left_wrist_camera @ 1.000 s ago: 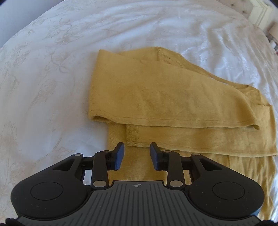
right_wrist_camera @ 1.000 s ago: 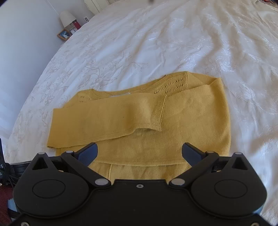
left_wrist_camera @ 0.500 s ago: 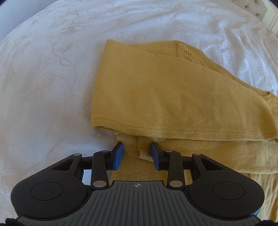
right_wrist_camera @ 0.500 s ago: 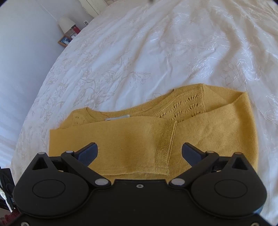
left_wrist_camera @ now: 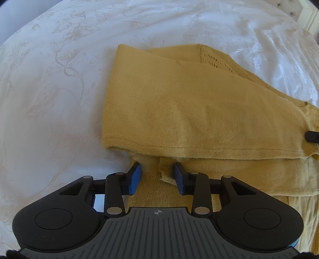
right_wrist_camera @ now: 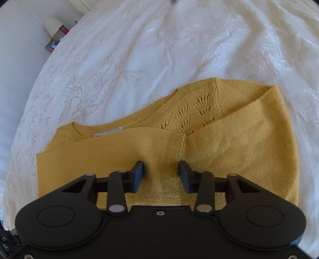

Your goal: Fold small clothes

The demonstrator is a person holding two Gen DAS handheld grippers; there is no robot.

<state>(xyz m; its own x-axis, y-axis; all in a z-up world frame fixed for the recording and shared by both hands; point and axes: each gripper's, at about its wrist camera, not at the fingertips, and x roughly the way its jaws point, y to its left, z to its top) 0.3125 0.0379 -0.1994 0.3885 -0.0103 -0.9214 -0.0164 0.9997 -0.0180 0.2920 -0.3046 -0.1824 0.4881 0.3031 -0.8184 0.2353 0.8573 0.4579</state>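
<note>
A mustard-yellow knit sweater [left_wrist_camera: 199,111] lies on the white bedspread with both sleeves folded across its body. My left gripper [left_wrist_camera: 156,176] is low over the sweater's lower left part, jaws partly open around a ribbed cuff edge [left_wrist_camera: 162,175], not clamped. In the right wrist view the sweater [right_wrist_camera: 229,143] shows its neckline and label. My right gripper [right_wrist_camera: 161,175] has its jaws partly closed around the ribbed cuff [right_wrist_camera: 172,159] of the top sleeve, a gap still on each side. A black tip of the right gripper [left_wrist_camera: 312,136] shows at the left view's right edge.
The white floral bedspread [right_wrist_camera: 159,49] spreads all around the sweater. A bedside table with a lamp [right_wrist_camera: 52,25] and a picture frame [right_wrist_camera: 52,44] stands past the bed's far left edge. A headboard corner [left_wrist_camera: 299,10] shows at the top right of the left wrist view.
Both grippers moved forward and down onto the sweater. The right jaws narrowed from wide open to straddling the sleeve cuff. The left jaws stayed at about the same width.
</note>
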